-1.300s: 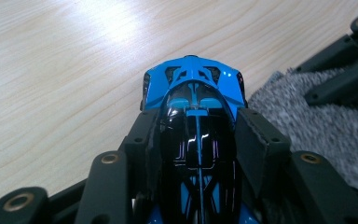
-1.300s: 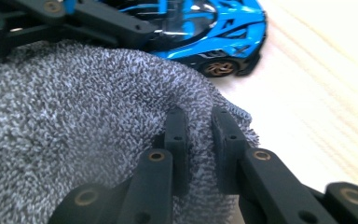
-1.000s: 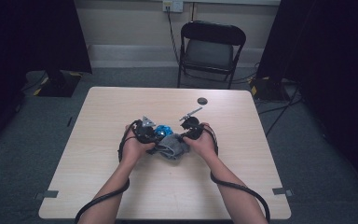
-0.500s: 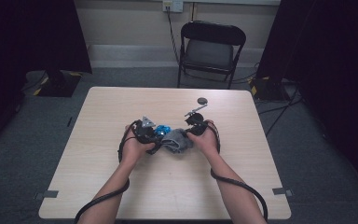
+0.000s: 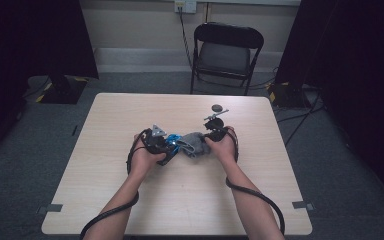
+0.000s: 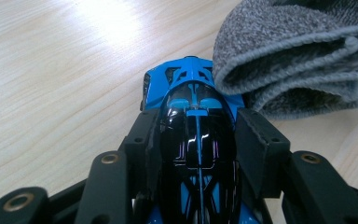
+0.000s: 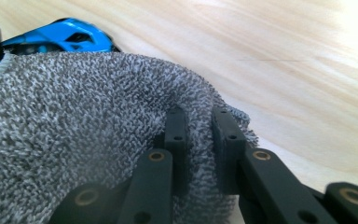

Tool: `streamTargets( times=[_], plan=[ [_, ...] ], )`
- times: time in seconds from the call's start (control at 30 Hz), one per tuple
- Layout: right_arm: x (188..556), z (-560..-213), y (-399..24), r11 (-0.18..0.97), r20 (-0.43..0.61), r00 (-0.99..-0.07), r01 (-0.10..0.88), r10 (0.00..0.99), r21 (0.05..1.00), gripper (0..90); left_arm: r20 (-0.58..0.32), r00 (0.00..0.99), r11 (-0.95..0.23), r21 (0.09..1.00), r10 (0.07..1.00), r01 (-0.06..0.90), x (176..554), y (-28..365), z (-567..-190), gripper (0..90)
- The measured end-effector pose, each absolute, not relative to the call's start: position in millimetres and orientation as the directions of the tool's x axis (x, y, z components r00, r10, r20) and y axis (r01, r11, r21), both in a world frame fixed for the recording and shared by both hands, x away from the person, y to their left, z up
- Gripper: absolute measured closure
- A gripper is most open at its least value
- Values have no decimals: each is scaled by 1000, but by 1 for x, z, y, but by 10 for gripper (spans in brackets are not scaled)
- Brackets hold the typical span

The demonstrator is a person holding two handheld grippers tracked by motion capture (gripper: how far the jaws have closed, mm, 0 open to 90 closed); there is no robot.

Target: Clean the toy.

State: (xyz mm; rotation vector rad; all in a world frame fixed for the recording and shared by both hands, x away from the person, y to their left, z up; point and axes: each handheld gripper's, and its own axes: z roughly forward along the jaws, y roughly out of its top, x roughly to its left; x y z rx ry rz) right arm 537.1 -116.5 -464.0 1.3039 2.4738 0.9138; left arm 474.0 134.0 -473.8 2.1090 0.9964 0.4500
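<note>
A blue and black toy car (image 6: 193,126) sits between the jaws of my left gripper (image 6: 198,135), which is shut on its sides. The car's nose (image 5: 173,141) touches a folded grey cloth (image 5: 194,143) near the middle of the table. My right gripper (image 7: 200,126) is shut on a fold of the grey cloth (image 7: 88,121), its pads pinching the fabric. In the right gripper view the blue car (image 7: 60,37) peeks out behind the cloth at the upper left. In the high view my left gripper (image 5: 167,149) and my right gripper (image 5: 207,142) face each other across the cloth.
A small dark round object (image 5: 219,108) lies on the wooden table (image 5: 130,115) beyond the right hand. A black folding chair (image 5: 225,52) stands past the far edge. Cables trail from both grippers toward the near edge.
My right gripper has shifted a little to the right with the cloth, stretching it away from the car. The left gripper and the car have stayed put.
</note>
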Motion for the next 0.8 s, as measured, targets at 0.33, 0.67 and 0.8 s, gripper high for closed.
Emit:
streamTargets(
  times=[0.33, 0.67, 0.8],
  plan=[
    [538, -462, -132, 344, 100, -519, 686, 849, 641, 783, -9, 633, -411, 753, 774, 513, 474, 134, -474, 519],
    [532, -457, -156, 309, 130, -519, 671, 845, 674, 783, -14, 634, -409, 752, 773, 516, 474, 134, -474, 518],
    [525, -455, -163, 311, 141, -540, 657, 830, 687, 783, -11, 634, -412, 751, 773, 516, 475, 134, -474, 519]
  ],
)
